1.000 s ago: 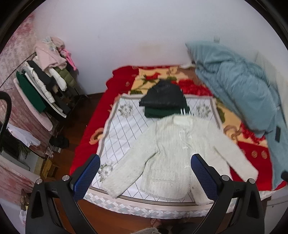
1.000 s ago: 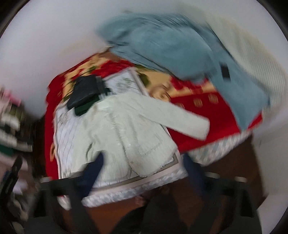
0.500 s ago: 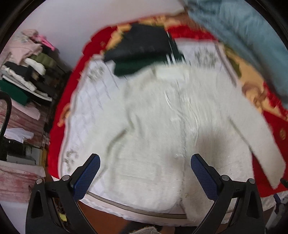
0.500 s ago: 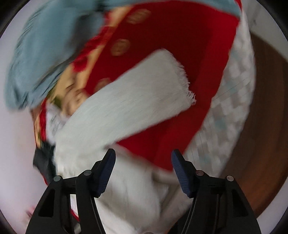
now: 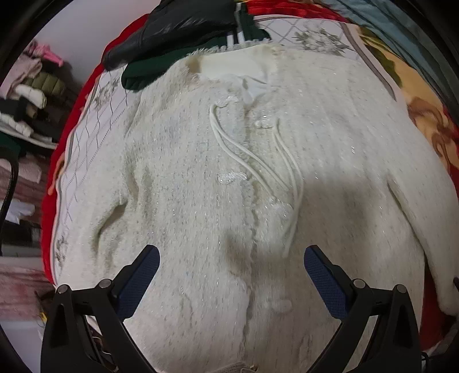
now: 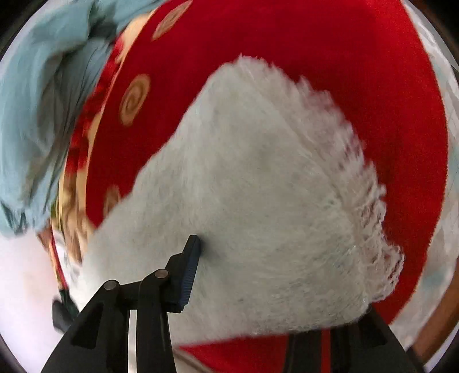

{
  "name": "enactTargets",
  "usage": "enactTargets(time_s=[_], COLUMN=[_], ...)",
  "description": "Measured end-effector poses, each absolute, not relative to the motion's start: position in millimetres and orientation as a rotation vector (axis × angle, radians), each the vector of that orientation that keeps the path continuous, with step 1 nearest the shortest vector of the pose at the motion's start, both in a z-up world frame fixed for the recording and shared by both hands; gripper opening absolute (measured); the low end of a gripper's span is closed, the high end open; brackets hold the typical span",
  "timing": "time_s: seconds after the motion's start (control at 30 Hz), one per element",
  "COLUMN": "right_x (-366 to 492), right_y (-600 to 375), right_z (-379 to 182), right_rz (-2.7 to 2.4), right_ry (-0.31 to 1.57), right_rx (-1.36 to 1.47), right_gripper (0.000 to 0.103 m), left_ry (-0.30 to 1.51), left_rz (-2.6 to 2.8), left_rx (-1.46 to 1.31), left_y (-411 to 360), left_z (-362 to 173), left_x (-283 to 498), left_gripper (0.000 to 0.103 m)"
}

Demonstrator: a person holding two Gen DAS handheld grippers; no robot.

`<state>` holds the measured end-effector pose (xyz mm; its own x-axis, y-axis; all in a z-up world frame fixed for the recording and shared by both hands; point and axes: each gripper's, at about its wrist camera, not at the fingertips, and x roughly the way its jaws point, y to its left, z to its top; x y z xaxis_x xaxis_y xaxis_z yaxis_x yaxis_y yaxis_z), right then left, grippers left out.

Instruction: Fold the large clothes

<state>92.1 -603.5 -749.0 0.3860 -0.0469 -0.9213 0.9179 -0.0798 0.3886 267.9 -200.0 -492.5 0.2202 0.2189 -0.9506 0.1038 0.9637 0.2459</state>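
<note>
A fuzzy cream cardigan (image 5: 229, 178) with sparkly threads and loose white cords lies spread flat on the bed (image 5: 86, 126), collar toward the far end, its long axis running away from the left gripper (image 5: 229, 266), which hovers wide open over the hem. Dark folded clothes (image 5: 178, 31) sit just past the collar. The right gripper (image 6: 272, 275) appears clamped on the fringed sleeve (image 6: 272, 183), though its far finger is hidden, over the red blanket (image 6: 315, 46).

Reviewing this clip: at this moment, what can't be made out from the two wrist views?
- Right wrist: the right gripper's far finger is behind the white cardigan's sleeve, so its grip cannot be confirmed.
- Left wrist: the cardigan's hem is cut off by the bottom edge, behind the open left gripper.
- Left wrist: the dark folded clothes run off the top.
- Right wrist: the blue quilt is blurred.
</note>
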Motion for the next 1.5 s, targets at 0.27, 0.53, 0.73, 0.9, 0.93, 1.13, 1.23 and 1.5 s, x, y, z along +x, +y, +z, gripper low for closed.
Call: enactTargets(time_s=[0.27,0.53,0.73,0.9,0.93,1.13,1.23,1.5], right_x=[184.5,378.8,493.5,540.6,539.9,510.7,492.6,458.6], right_y=[-569.5,-403.1,-196.0,-54.5,-46.5,-64.4,-92.3,-122.2], right_z=[-630.4,-549.7,-614.4,-730.2,-737.7,-703.5,-704.8,-732.8], right_rz=[-0.874,-0.415,-0.133,0.056,0.079,0.256,0.219,0.098], right_ry=[0.728,0.904,1.132,1.421,1.444,1.375,1.416,1.520], right_rx=[1.146,0.715,0.307,0.013,0.014,0.304,0.334,0.382], right_gripper=[0.008,0.008,0.008,0.041,0.048,0.062,0.062,0.063], left_ry=[1.361,1.351,1.350,1.423,1.442,1.467,1.391,1.157], left_rz=[0.160,0.340,0.544,0.708,0.719,0.676,0.666,0.884], left_rx=[0.164,0.010,-0.083,-0.251,-0.319,-0.823,-1.110,-1.073], left_y=[-138.5,-16.1,97.3,183.3,197.7,250.9,271.5,338.9], left_z=[-498.5,-483.9,-488.0,-511.3,-517.1,-565.7,-600.8,-601.5], left_x=[280.0,276.3,246.0,196.2,182.8,122.8,108.6,111.9], left_gripper=[0.103,0.103,0.103,0.103,0.103,0.102,0.101,0.031])
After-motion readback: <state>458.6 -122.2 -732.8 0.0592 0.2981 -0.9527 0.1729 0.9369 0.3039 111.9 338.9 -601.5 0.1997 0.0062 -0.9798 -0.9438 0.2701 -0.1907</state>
